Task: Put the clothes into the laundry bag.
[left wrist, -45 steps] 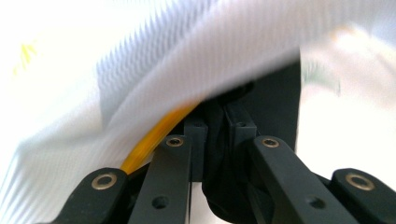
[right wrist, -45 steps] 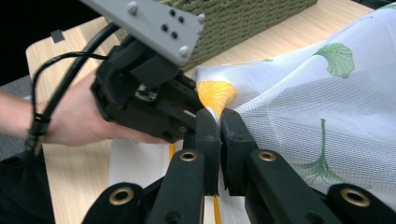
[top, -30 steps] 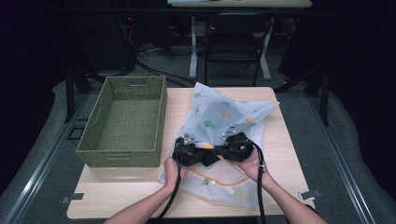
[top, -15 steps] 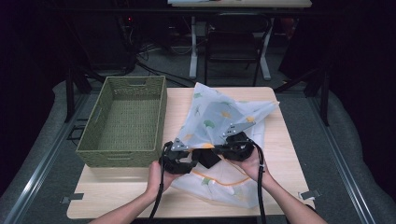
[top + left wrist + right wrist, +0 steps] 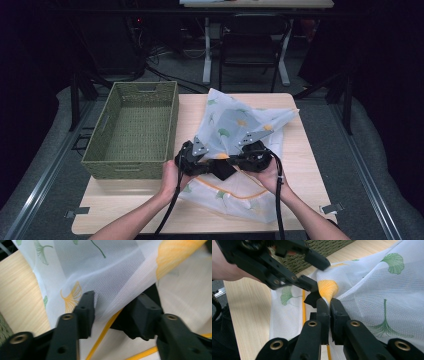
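A white mesh bag (image 5: pixel 240 125) with green and yellow leaf prints and an orange trim lies on the wooden table (image 5: pixel 300 165). My right gripper (image 5: pixel 329 301) is shut on a raised fold of the mesh at a yellow patch, and it sits right of centre (image 5: pixel 241 159) in the high view. My left gripper (image 5: pixel 116 297) faces it from the left (image 5: pixel 207 162). Its jaws have just been closing but stand apart, with tented mesh between them and no firm pinch visible. A small black tab (image 5: pixel 311 299) of the bag shows just under the fold.
A green woven basket (image 5: pixel 132 162) stands empty on the table's left half, close to my left hand. Both forearms come in over the near edge. Black cables (image 5: pixel 276 200) trail from the grippers across the bag's near part.
My left gripper drew back to the left and down, then returned toward the fold and a little higher, with its jaws narrower. The right gripper and its pinch stayed put.
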